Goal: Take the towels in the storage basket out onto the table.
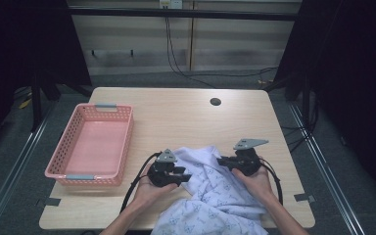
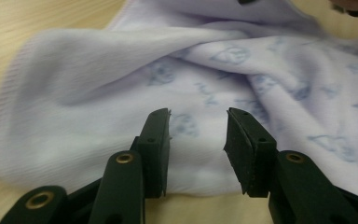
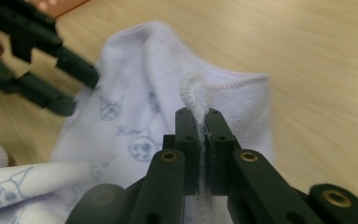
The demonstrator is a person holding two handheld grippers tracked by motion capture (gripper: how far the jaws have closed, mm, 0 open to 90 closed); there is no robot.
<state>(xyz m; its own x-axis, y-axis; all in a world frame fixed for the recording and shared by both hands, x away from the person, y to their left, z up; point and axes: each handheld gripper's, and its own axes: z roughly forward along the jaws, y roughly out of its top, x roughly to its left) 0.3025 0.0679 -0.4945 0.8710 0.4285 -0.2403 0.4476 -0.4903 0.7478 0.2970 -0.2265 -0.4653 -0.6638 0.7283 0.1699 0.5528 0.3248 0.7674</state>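
So we've got a light wooden worktop [image 1: 176, 122] with a pink basket [image 1: 91, 147] sitting on its left side, nothing in it as far as we can see. Next biggest thing is the pale lilac cloth [image 1: 215, 196] with little blue cartoon prints, bunched up at the near edge of the worktop between our two hands and spilling off toward us.

Our right gripper [image 3: 203, 126] is clamped down on a stitched hem of the cloth, the edge curling up out of the closed jaws. Our left gripper [image 2: 198, 135] is partway open, jaws either side of a fold near the cloth's rounded edge, pads not pressing on it yet.

Progress-wise, we'd say this is early days: one edge is pinched, the other side isn't grabbed, and the cloth is still a crumpled heap, nowhere near flat, folded or in the basket.

Hard to tell: the lower part of the cloth is cut off at the bottom of the high view, so we can't say what kind of garment or towel it actually is.
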